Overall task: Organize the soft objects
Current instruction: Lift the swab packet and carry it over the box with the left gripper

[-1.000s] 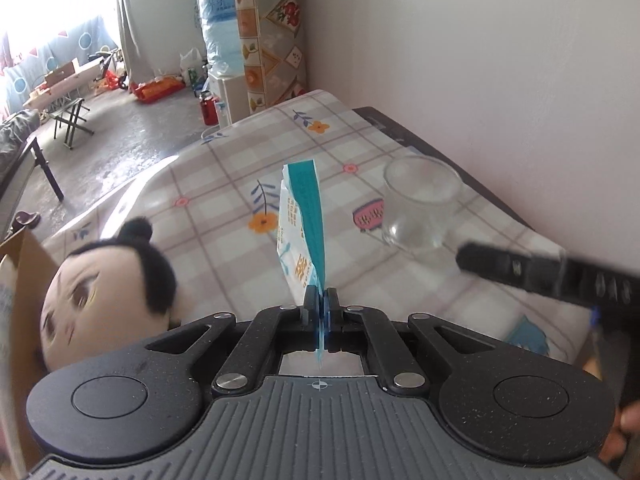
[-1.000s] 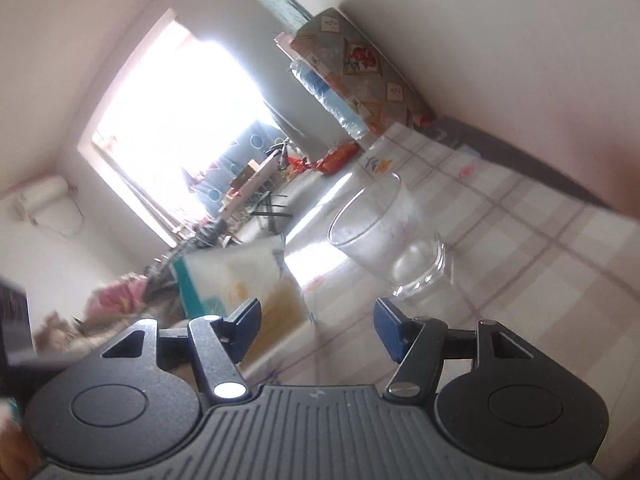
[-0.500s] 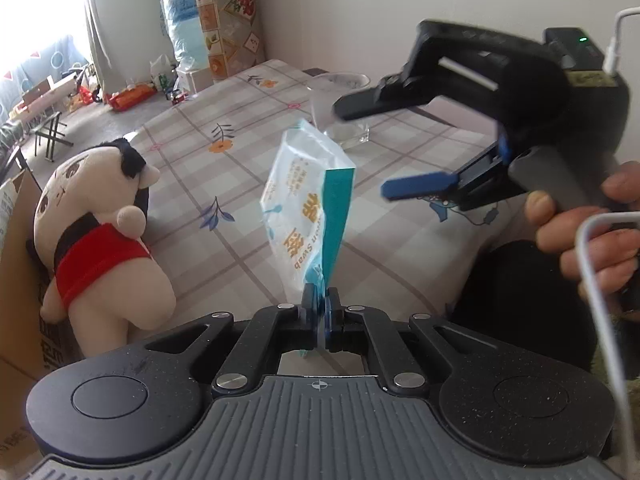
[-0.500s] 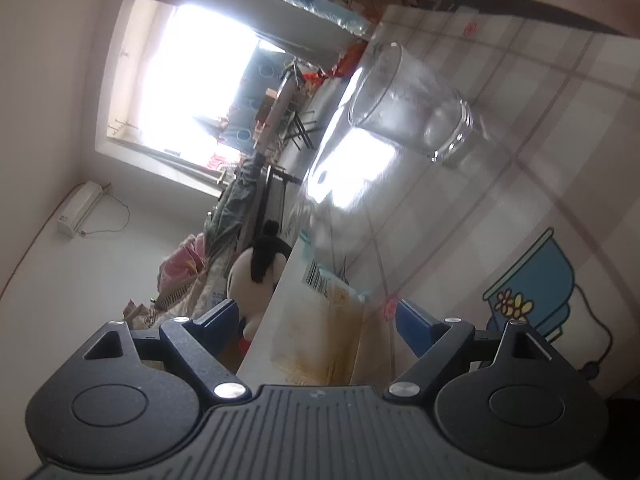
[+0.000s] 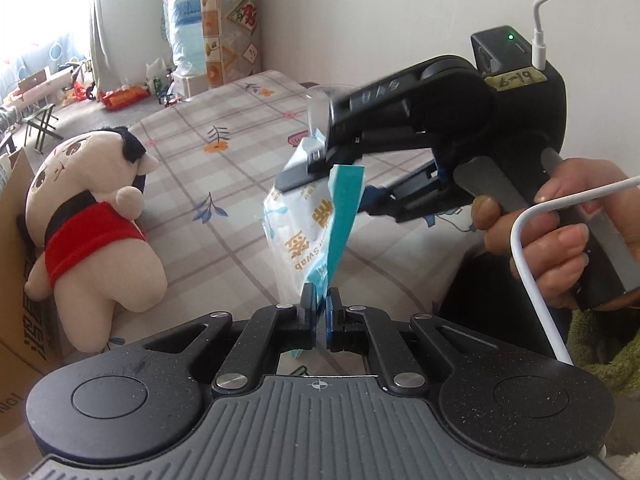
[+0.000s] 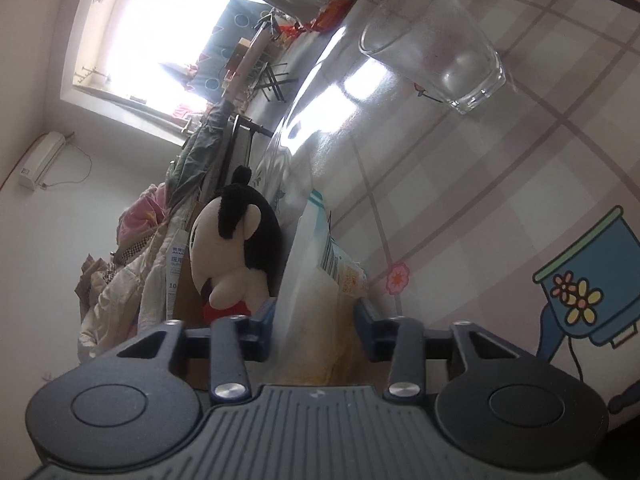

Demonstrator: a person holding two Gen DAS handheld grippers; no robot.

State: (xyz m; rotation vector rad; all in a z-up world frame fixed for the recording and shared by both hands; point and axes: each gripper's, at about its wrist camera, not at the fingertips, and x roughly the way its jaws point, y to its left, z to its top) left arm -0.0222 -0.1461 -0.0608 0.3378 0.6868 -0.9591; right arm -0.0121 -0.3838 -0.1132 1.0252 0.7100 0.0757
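My left hand-held gripper [image 5: 318, 312] pinches the swab packet [image 5: 316, 224] by its bottom edge, long axis upright above it. My right hand-held gripper [image 5: 344, 188] straddles the packet's top, jaws closing, not yet pressing.

My left camera looks downward over the table [image 5: 240, 184]; my right, rolled sideways, sits nearer; both share the doll [image 5: 92, 216].
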